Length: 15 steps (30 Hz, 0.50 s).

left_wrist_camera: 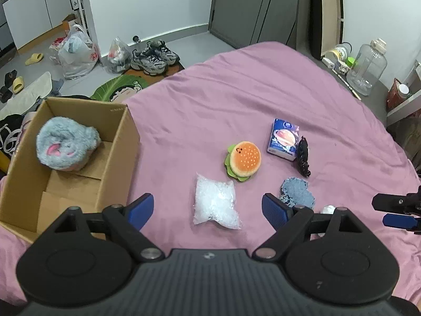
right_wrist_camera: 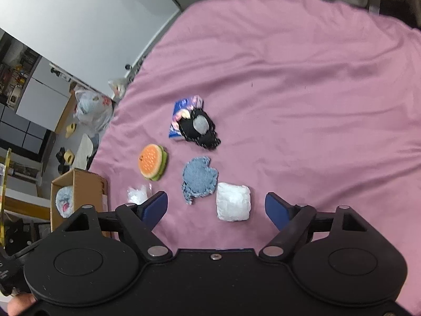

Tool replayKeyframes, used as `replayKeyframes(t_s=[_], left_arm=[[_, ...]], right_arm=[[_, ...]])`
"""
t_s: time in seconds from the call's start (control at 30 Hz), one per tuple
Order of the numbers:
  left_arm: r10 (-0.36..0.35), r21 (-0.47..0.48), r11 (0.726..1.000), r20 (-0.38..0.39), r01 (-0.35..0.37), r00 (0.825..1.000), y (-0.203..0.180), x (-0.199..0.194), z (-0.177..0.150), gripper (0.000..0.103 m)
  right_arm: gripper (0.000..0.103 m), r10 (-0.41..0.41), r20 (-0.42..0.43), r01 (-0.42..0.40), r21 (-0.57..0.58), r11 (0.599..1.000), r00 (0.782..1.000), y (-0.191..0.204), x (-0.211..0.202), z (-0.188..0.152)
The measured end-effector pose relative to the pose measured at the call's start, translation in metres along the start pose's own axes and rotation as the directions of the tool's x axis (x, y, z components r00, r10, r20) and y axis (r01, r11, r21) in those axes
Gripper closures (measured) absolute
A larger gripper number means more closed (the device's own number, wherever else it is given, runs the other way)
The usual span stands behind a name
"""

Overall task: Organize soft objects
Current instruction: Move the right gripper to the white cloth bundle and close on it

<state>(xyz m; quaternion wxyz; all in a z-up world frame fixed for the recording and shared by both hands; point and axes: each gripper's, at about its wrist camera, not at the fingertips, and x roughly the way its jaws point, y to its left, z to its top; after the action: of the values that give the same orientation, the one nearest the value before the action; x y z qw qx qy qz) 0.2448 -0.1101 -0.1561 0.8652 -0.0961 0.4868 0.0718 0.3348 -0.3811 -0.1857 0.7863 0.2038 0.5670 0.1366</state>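
Left wrist view, claw: the left gripper (left_wrist_camera: pixel 208 208) fills the bottom of the frame, its blue pads wide apart and holding nothing.
Left wrist view, likely target: a clear bag of white filling (left_wrist_camera: pixel 215 205) lies on the sheet directly between the pads, untouched; it looks like the next pick.
Left wrist view, box: an open cardboard box (left_wrist_camera: pixel 115 142) sits at the left, with a grey fluffy plush (left_wrist_camera: pixel 67 146) already inside, so it seems to be the collecting place.
Left wrist view, loose items: a burger plush (left_wrist_camera: pixel 243 161) at centre; a blue tissue pack (left_wrist_camera: pixel 282 140) to its right, with a black fabric piece (left_wrist_camera: pixel 303 156) touching it; a blue-grey knitted piece (left_wrist_camera: pixel 297 192) lower right.
Left wrist view, other claw: the right gripper enters at the right edge.
Left wrist view, room: a pink sheet (left_wrist_camera: pixel 263 92) covers the surface; a floor with shoes (left_wrist_camera: pixel 154 56) and plastic bags lies upper left.
Right wrist view, claw: the right gripper (right_wrist_camera: pixel 215 208) fills the bottom, its jaws apart and empty.
Right wrist view, likely target: a white wrapped soft pack (right_wrist_camera: pixel 233 201) lies between the pads, nearer the right one, not gripped.
Right wrist view, other items: the knitted piece sits just left of the pack, the burger plush further left, and the black piece overlaps the tissue pack above them.
Right wrist view, box: visible at lower left, well apart from the pack.
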Motion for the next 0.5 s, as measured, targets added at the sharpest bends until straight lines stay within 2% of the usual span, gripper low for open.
replayKeyframes(t_s=[0.23, 0.4, 0.5], left_arm=[[0.007, -0.013, 1.000, -0.034, -0.008, 0.999, -0.002, 0.028, -0.002, 0.018], [0.022, -0.028, 0.999, -0.054, -0.023, 0.998, -0.003, 0.047, -0.005, 0.020], [0.024, -0.032, 0.999, -0.072, -0.026, 0.997, -0.003, 0.059, -0.006, 0.023]], right_arm=[[0.034, -0.001, -0.081, 0.003, 0.019, 1.000, 0.997, -0.014, 0.025, 0.005], [0.044, 0.000, -0.121, 0.004, 0.031, 1.000, 0.993, -0.018, 0.041, 0.010], [0.045, 0.007, -0.159, -0.001, 0.038, 0.999, 0.987, -0.018, 0.052, 0.014]])
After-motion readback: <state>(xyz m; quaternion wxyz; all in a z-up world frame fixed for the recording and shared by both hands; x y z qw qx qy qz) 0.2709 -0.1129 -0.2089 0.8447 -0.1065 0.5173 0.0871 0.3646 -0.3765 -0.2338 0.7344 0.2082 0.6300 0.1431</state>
